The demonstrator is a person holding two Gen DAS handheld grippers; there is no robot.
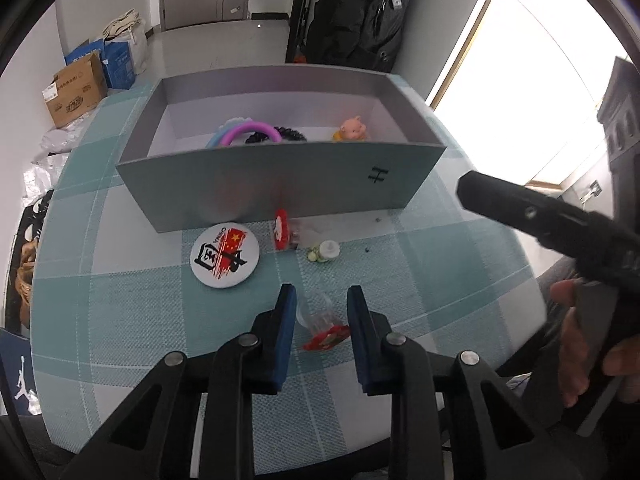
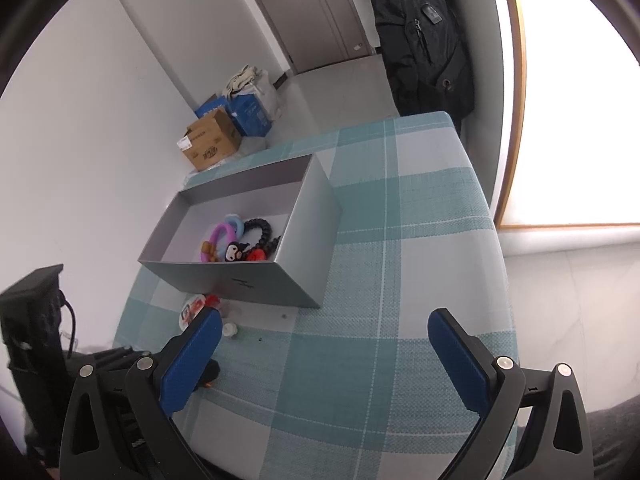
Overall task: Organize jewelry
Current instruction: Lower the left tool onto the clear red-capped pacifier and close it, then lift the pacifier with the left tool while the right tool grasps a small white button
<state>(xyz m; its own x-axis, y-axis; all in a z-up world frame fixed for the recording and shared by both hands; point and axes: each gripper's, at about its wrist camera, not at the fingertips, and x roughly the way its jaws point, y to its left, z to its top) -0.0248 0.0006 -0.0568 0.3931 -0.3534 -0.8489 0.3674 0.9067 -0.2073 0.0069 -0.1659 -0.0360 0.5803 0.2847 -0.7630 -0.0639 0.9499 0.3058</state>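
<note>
Rings and charms already inside grey cardboard box ahead; left tool spread around clear red-capped charm; right tool released, empty.

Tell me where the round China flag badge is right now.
In the left wrist view, the badge lies flat on the checked tablecloth, just before the grey box, left of centre.

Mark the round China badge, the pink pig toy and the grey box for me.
round China badge (image 1: 225,255): left wrist view, centre of its white face.
pink pig toy (image 1: 353,128): left wrist view, on its head.
grey box (image 1: 280,178): left wrist view, on its near outer wall.
</note>
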